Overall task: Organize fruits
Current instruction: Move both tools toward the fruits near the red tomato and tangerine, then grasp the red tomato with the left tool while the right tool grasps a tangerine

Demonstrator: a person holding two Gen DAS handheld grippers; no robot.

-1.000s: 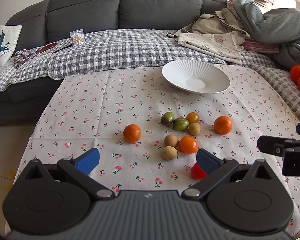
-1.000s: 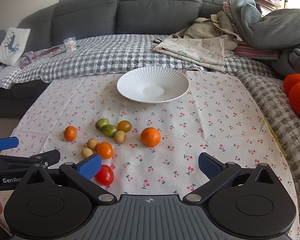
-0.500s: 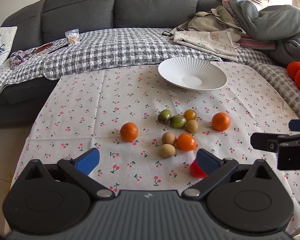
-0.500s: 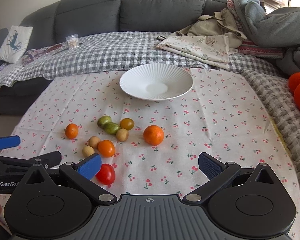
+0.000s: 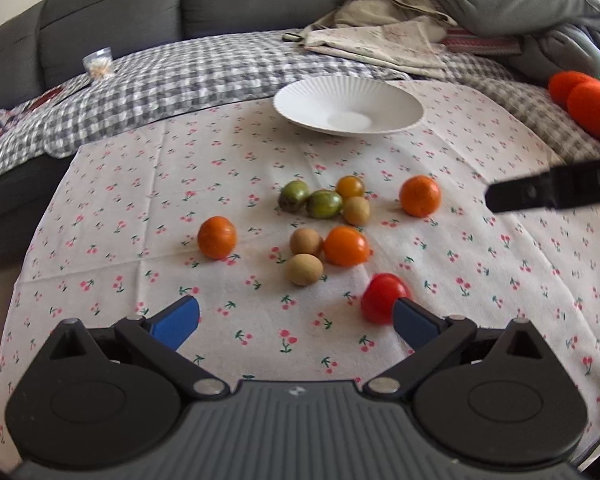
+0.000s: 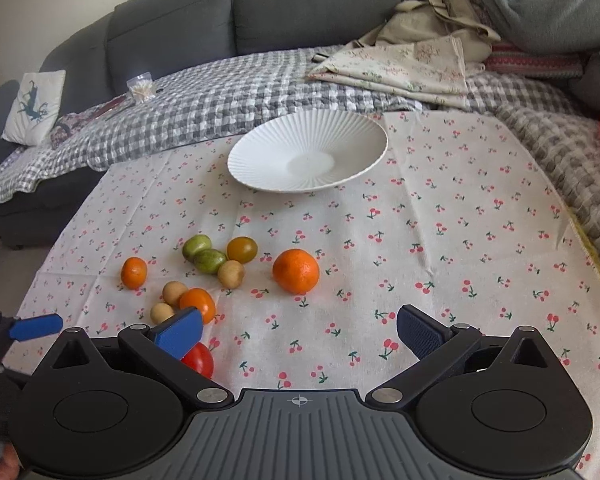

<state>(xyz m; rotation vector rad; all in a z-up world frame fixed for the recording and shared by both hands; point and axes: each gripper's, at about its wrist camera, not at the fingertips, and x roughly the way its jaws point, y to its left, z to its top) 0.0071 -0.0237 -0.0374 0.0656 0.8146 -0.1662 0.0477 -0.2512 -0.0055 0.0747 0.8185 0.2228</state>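
Several small fruits lie loose on the cherry-print cloth: two oranges (image 5: pixel 216 237) (image 5: pixel 419 195), an orange tomato (image 5: pixel 345 246), a red tomato (image 5: pixel 383 298), green ones (image 5: pixel 324 203) and brown ones (image 5: pixel 304 269). An empty white ribbed bowl (image 5: pixel 348 106) stands behind them. My left gripper (image 5: pixel 296 322) is open, low over the cloth, its right finger beside the red tomato. My right gripper (image 6: pixel 300 330) is open and empty, with the larger orange (image 6: pixel 296 271) just ahead of it and the bowl (image 6: pixel 308 154) farther back.
A grey sofa (image 6: pixel 316 4) with a checked blanket (image 6: pixel 236 92), folded cloths and clothes (image 6: pixel 428 60) lies behind the table. Orange plush balls (image 5: pixel 592 98) sit at the right. A white cushion (image 6: pixel 34 106) is at far left.
Both grippers have moved forward and lower toward the fruits. The red tomato now shows more fully beside my left gripper's right finger. Both stay open.
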